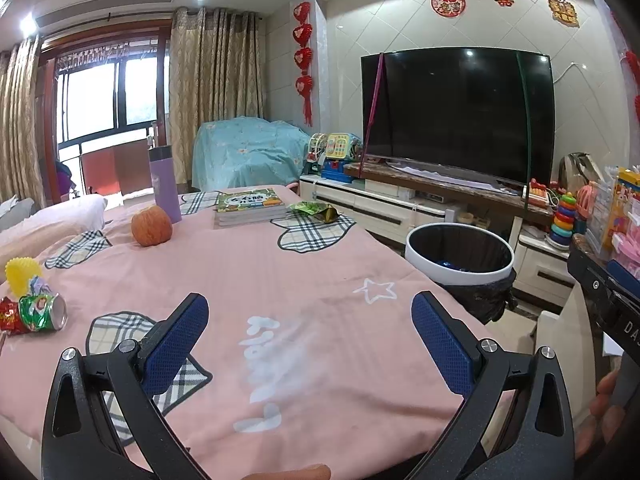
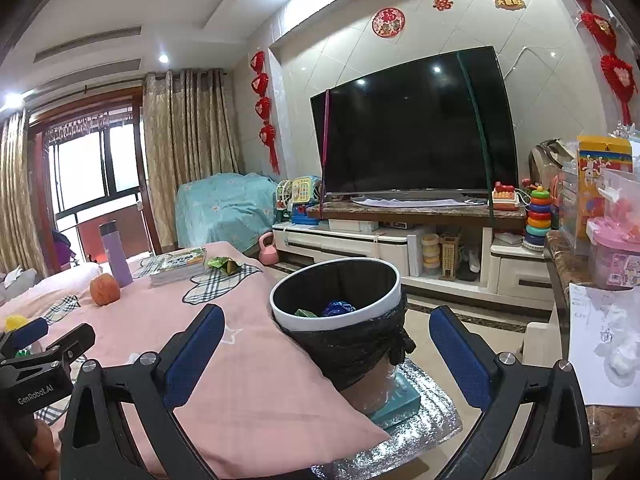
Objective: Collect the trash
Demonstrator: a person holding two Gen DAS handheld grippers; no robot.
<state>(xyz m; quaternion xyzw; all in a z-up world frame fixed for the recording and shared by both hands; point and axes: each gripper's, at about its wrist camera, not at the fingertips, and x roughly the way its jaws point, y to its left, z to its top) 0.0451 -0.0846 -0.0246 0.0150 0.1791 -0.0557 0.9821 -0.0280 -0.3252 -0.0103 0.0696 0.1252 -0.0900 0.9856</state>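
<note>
Both are wide open and empty: the left hand-held gripper (image 1: 310,326) sits level, the right hand-held gripper (image 2: 326,338) too, with the person's fingers (image 1: 606,404) peeking in at the edge.

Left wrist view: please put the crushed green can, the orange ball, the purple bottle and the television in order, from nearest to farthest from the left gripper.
From the left gripper:
1. Crushed green can, on the pink bedcover at the left edge.
2. Orange ball, farther back, left of centre.
3. Purple bottle, upright just behind the ball.
4. Television, against the far wall, right.

red wrapper (image 1: 9,317): cut by left edge | bin (image 2: 394,280) contents: mostly hidden
</note>
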